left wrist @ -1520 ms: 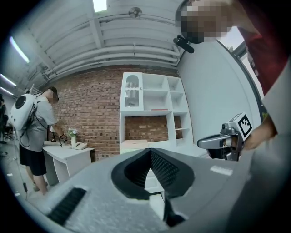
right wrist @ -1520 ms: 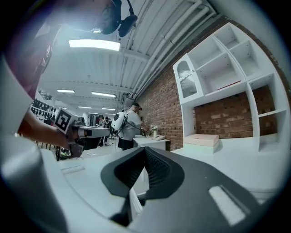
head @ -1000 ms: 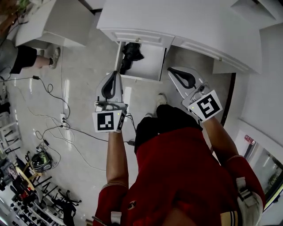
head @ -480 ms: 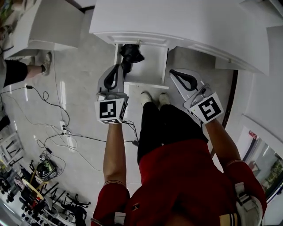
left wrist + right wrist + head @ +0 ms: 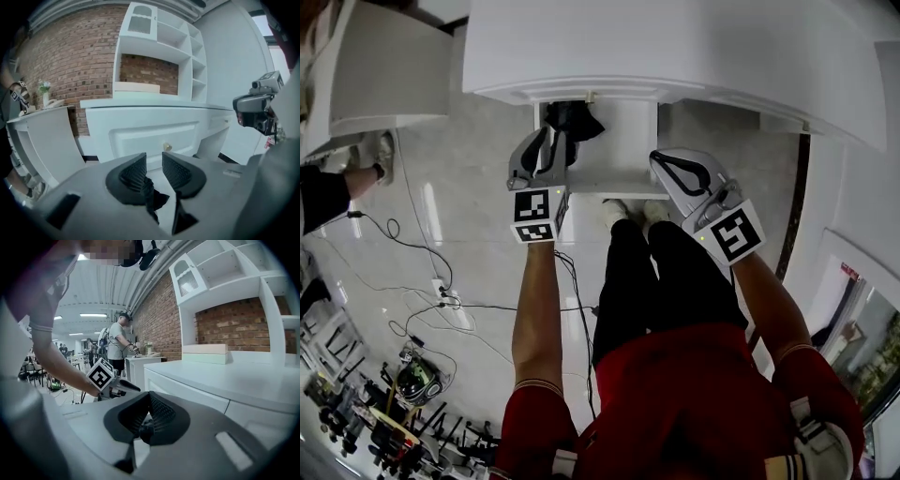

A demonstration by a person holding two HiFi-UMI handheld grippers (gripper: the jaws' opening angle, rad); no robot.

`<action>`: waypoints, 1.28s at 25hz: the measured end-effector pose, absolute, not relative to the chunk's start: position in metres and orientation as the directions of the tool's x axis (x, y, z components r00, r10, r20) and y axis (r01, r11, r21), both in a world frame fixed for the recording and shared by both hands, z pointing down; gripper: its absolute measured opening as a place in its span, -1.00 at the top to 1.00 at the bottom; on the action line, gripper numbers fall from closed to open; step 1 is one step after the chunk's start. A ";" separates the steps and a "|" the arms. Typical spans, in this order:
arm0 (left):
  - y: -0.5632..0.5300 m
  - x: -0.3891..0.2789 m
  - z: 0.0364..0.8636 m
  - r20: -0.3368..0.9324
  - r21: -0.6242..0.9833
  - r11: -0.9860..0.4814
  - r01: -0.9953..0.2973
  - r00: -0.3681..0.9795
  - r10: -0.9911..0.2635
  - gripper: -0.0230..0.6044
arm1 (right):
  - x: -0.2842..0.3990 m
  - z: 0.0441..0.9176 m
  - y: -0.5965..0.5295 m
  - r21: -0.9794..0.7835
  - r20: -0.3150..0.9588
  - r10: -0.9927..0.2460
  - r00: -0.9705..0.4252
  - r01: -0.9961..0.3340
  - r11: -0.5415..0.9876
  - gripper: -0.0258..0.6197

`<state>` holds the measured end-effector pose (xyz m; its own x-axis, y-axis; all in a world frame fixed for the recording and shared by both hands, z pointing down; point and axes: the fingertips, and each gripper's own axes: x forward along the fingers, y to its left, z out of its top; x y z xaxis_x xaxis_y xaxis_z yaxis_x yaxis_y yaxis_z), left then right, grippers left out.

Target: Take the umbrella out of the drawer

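A black folded umbrella (image 5: 575, 118) lies at the left end of the open white drawer (image 5: 614, 187) under the cabinet. My left gripper (image 5: 551, 142) hangs just above the umbrella's near end, and its jaws are opening. In the left gripper view the umbrella (image 5: 153, 198) shows below the gap of the left gripper (image 5: 153, 165), untouched by the pads. My right gripper (image 5: 660, 158) hovers over the drawer's right front corner. In its own view the right gripper (image 5: 149, 397) is shut, tips together, holding nothing.
The white cabinet top (image 5: 675, 47) overhangs the drawer's back. A second white desk (image 5: 384, 66) stands to the left. The person's shoes (image 5: 623, 211) are right in front of the drawer. Cables (image 5: 441, 291) cross the floor at left, beside another person's leg (image 5: 319, 192).
Both grippers came down and forward to the drawer. The left one went from short of the drawer to over the umbrella, and its jaws parted.
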<state>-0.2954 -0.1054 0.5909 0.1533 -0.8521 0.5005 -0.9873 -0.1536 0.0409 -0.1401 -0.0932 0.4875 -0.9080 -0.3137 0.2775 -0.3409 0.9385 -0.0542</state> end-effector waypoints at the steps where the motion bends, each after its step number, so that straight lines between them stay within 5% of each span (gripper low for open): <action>1: -0.109 -0.294 0.604 0.520 0.045 -0.164 -0.985 0.164 -0.839 0.55 | -0.140 0.493 -0.095 -0.053 0.279 -0.315 -0.907 -0.342 0.938 0.88; 13: -0.141 -0.299 0.741 0.706 0.095 -0.217 -0.972 0.220 -0.674 0.09 | -0.148 0.560 -0.117 -0.038 0.342 -0.334 -0.878 -0.368 0.929 0.88; 32: -0.153 -0.307 0.899 0.901 0.071 -0.238 -0.969 0.164 -0.402 -0.12 | -0.115 0.619 -0.152 -0.062 0.416 -0.409 -0.812 -0.474 0.879 0.88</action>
<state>-0.3072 -0.1532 0.8991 0.1644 -0.4024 0.9006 -0.9688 -0.2377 0.0706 -0.1152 -0.1524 0.6189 -0.8124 -0.4087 0.4159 -0.4736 0.8786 -0.0619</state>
